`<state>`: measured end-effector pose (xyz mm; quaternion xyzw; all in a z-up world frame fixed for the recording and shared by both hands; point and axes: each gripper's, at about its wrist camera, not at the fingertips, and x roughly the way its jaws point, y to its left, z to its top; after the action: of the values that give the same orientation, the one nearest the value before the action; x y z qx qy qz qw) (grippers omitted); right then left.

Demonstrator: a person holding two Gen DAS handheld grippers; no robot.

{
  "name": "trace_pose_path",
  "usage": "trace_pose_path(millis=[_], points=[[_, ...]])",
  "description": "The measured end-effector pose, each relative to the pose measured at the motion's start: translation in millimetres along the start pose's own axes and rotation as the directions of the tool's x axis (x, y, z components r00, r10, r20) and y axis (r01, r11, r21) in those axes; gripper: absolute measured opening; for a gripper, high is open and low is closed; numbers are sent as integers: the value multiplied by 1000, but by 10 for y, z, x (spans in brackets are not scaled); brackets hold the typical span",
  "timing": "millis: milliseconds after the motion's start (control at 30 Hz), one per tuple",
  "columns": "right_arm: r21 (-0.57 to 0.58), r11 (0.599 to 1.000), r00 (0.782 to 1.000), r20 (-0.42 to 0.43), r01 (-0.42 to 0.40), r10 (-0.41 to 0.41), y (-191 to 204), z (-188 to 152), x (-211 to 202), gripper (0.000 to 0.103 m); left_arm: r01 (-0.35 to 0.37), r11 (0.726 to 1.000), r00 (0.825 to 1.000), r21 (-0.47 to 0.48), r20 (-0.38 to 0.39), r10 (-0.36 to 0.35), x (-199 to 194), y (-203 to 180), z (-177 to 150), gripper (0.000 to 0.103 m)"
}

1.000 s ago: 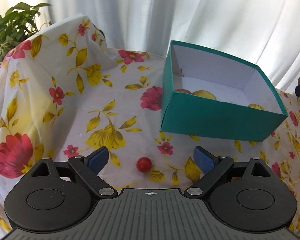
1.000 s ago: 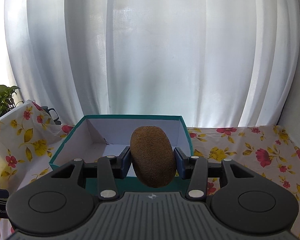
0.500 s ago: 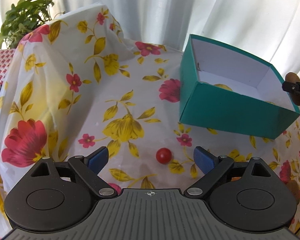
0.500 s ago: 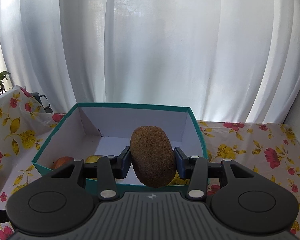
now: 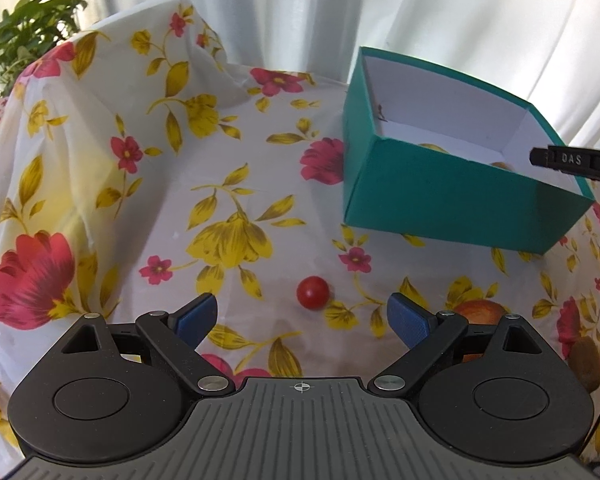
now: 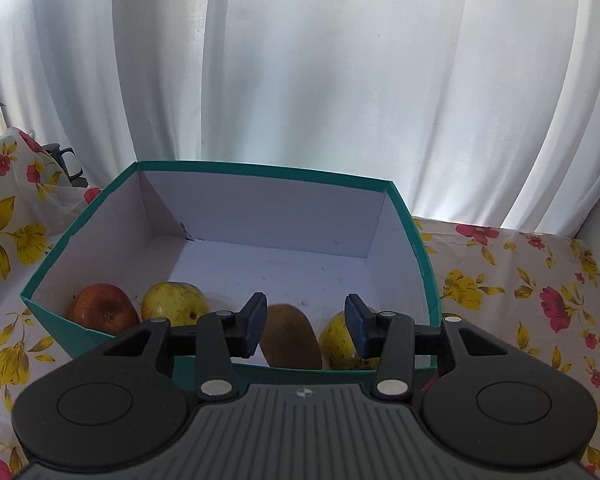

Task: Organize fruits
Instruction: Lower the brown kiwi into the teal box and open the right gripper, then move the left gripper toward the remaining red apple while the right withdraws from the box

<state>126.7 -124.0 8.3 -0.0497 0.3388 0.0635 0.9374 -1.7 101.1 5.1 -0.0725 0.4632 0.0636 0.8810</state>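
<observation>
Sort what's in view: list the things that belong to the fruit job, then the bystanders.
Part of the job:
teal box
kiwi in the box
red apple
two yellow fruits
small red fruit on the cloth
left gripper
right gripper

Just lying about:
potted plant
curtain
floral tablecloth

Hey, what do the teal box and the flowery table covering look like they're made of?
The teal box: likely matte cardboard, with thin flat walls, folded corners and a plain white inside. The floral table cover: probably thin plastic sheeting rather than cloth, since it looks slightly see-through and shiny and holds stiff creases.
</observation>
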Motion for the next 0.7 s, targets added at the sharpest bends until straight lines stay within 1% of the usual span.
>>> trace_pose_path(millis=[133,200,300,367,433,500,600,667,700], points=[[13,1000,1000,30,-5,5,-25,35,-105,43,45,997,999,65,-14,-44,31,-154,-34,95],[21,1000,998,55,-9,8,-46,19,-230,45,66,993,998,95,-22,-64,60,-236,-56,95],[35,999,997,77,-32,29,-76,-57,-465,62,106,986,994,128,-31,-103,92,-347,-74,95],[33,999,994,99,-43,39,-83,-136,-656,68,134,980,991,149,-32,-131,94,-422,-80,95],[29,998,992,118,-50,46,-93,-223,-842,81,150,974,989,171,-30,-147,94,-503,-90,95],[25,999,989,141,-43,39,-109,-318,-1024,85,163,969,987,187,-34,-160,95,-573,-98,95],[29,999,987,159,-22,17,-181,-441,-1243,85,174,962,985,210,-45,-169,102,-671,-103,95],[52,999,985,170,-13,4,-268,-502,-1365,86,179,959,984,220,-48,-173,111,-724,-104,95],[66,998,984,180,-7,-5,-309,-530,-1421,90,178,958,984,224,-52,-171,119,-747,-104,95]])
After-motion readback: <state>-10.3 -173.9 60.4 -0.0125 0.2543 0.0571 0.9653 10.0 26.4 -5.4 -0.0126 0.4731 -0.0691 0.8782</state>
